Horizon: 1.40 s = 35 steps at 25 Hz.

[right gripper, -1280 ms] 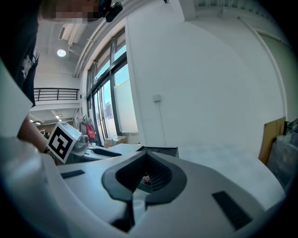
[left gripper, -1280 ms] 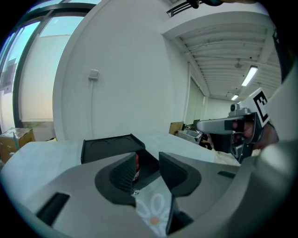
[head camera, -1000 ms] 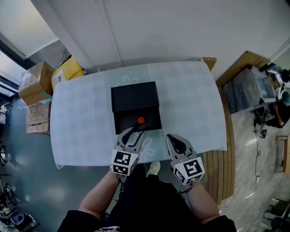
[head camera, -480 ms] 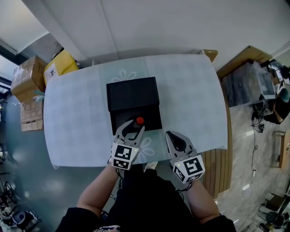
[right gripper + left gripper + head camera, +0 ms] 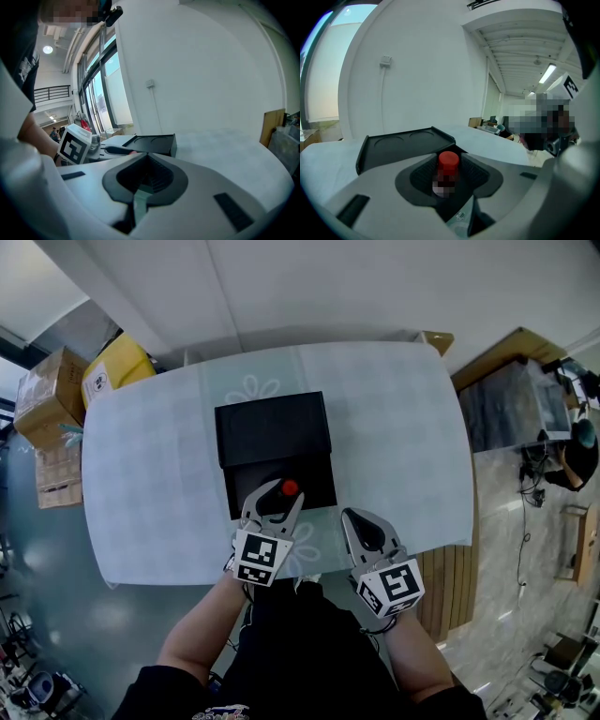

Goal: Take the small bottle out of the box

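left gripper [image 5: 277, 497] advanced, open around small bottle [image 5: 290, 487]; right gripper [image 5: 350, 517] closed.

Everything is bright and even: a ceiling lamp [image 5: 547, 73] glows, daylight pours through the windows [image 5: 104, 89]. Edges bend and darken; my right gripper [image 5: 146, 161] looks soft close up.

Left gripper [image 5: 274, 501] is over the near wall of the box [image 5: 234, 486], jaws apart, with the small bottle [image 5: 448, 171] standing between them. The open lid [image 5: 272, 432] blocks the far side. Space above the bottle is open. Right of the box the table [image 5: 403, 427] is bare cloth, and my right gripper [image 5: 349, 516] is there unobstructed.
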### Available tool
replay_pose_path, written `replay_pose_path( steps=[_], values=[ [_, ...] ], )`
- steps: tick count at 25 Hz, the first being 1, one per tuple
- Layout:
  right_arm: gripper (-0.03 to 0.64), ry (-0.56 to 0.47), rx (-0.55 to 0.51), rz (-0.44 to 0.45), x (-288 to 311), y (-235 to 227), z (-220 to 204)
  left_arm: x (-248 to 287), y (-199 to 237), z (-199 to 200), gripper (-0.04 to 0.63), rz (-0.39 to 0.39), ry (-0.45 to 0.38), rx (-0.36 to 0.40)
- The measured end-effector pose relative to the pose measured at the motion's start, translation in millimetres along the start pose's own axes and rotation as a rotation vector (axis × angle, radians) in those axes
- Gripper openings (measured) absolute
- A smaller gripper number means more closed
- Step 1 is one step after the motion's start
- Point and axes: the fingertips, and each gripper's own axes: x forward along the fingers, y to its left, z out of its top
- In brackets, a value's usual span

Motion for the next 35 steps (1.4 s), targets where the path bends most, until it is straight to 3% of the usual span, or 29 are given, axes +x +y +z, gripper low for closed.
replay_pose_path(
  steps=[25, 35],
  values=[
    [0.023, 0.025, 0.013, 0.014, 15.7, -4.6, -8.8, 13.4, 2.4, -2.1, 0.161, 0.018, -0.009, 0.106],
    [0.023, 0.02, 0.021, 0.009, 8.1, -8.0, -9.5, 11.6, 3.0, -0.6, 0.16, 0.026, -0.004, 0.096]
  ],
)
